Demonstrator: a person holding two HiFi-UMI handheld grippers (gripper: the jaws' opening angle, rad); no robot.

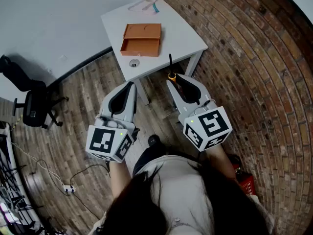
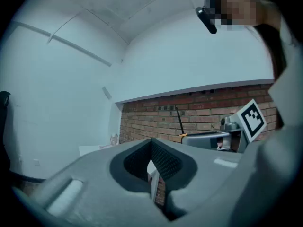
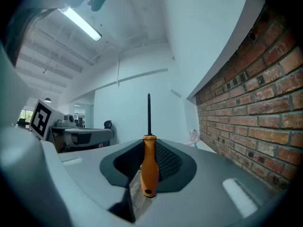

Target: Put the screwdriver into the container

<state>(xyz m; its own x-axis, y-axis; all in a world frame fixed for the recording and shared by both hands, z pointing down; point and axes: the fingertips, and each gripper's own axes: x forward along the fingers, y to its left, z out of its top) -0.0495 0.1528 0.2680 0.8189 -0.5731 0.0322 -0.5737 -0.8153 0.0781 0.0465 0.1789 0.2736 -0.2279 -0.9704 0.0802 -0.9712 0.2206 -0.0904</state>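
The screwdriver [image 3: 149, 167] has a bright orange handle and a thin black shaft, the container [image 1: 142, 39] is a duller orange-brown, and the table [image 1: 188, 40] is white. The left gripper [image 1: 130, 85] and right gripper [image 1: 171, 81] are pale grey with black pads [image 3: 168, 161] in a fine cross-hatched texture, and each bears a white cube printed with black square markers. The brick wall [image 1: 254, 58] is red-brown with pale mortar lines, the plank floor [image 1: 83, 106] shows weathered grey-brown wood grain, the office chair [image 1: 32, 106] is black, and the plain wall [image 1: 49, 18] is pale grey-white.
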